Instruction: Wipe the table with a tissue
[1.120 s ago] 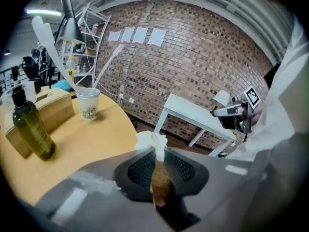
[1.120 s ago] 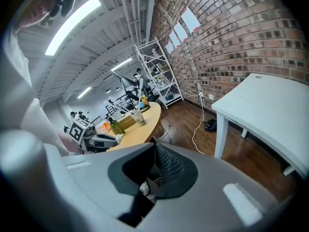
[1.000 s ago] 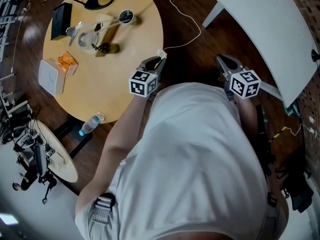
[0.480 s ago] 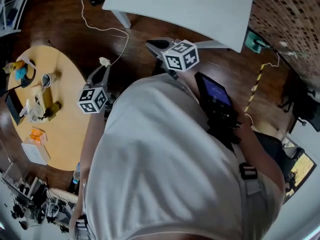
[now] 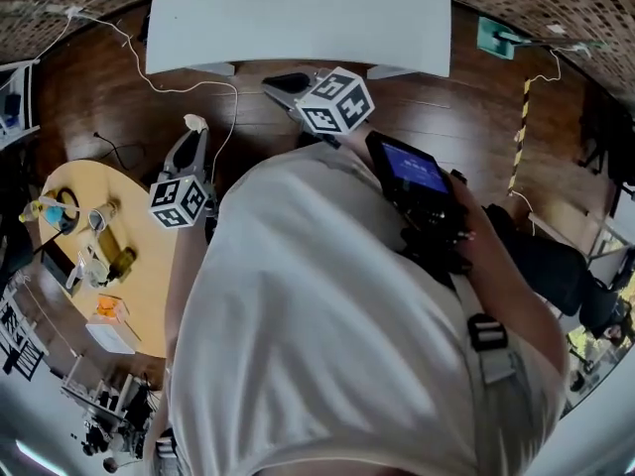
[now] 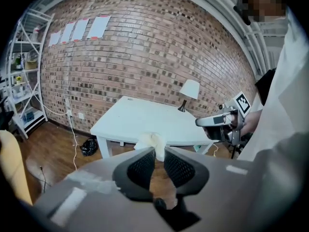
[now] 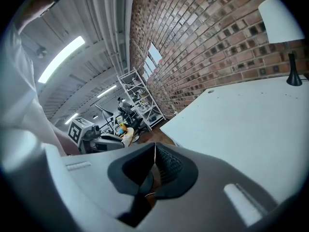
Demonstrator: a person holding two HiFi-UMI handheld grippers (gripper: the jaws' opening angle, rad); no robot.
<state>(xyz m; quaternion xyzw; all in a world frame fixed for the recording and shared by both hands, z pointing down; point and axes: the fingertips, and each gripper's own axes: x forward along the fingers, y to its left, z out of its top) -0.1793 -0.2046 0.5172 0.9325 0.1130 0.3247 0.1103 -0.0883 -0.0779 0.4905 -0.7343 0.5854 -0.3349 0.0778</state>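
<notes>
A crumpled white tissue (image 6: 151, 142) sticks out from the tips of my left gripper (image 6: 159, 153), which is shut on it. In the head view the same tissue (image 5: 195, 122) shows at the end of the left gripper (image 5: 193, 132), over the wooden floor between two tables. A large white table (image 5: 298, 18) lies ahead; from the left gripper view the white table (image 6: 140, 117) looks bare except for a lamp (image 6: 189, 88). My right gripper (image 5: 270, 85) hangs near this table's front edge. Its jaws (image 7: 153, 148) are shut with nothing between them.
A round wooden table (image 5: 134, 266) with a bottle, a tissue box and small items stands at the left. A white cable (image 5: 149, 43) trails over the floor. A metal shelf (image 6: 19, 81) and a black bag (image 6: 89, 146) stand by the brick wall. A phone (image 5: 412, 172) hangs on the person's chest.
The person has turned away from the round wooden table toward the white table. Both grippers swung round with the body, and the tissue stayed in the left one.
</notes>
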